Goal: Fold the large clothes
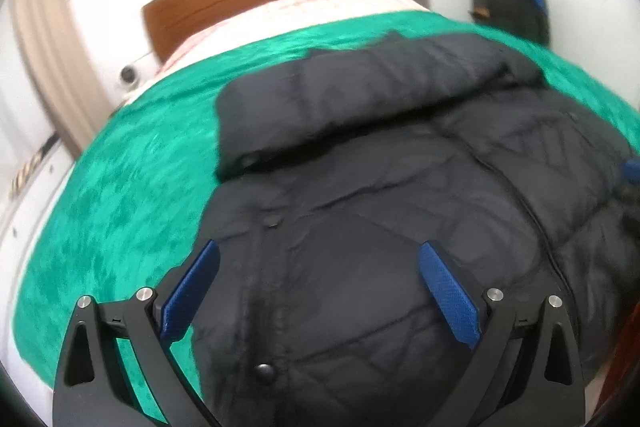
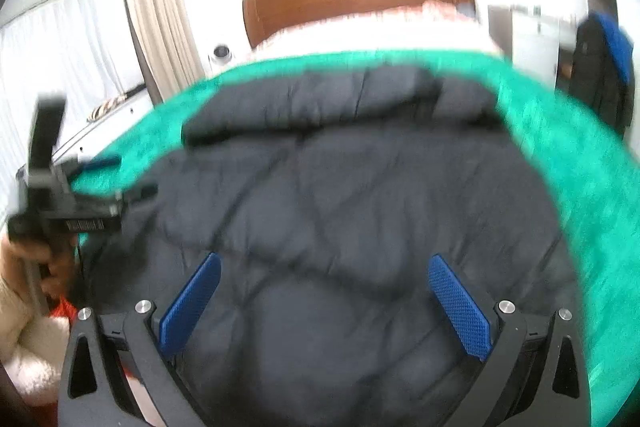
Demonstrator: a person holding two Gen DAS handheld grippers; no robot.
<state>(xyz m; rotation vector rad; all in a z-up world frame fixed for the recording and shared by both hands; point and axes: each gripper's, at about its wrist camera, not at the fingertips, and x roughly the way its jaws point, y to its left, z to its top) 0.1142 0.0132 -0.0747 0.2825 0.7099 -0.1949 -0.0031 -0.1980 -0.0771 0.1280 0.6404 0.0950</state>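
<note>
Your left gripper [image 1: 320, 259] and right gripper [image 2: 324, 271] hover, fingers spread and empty, over the dark jacket [image 1: 400, 187] on the green blanket [image 1: 120, 187].

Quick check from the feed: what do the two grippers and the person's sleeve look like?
Both the left gripper and right gripper have black angular linkage arms with silver pivot pins and blue textured pads. The sleeve at the right view's left edge is cream and fleecy.
</note>
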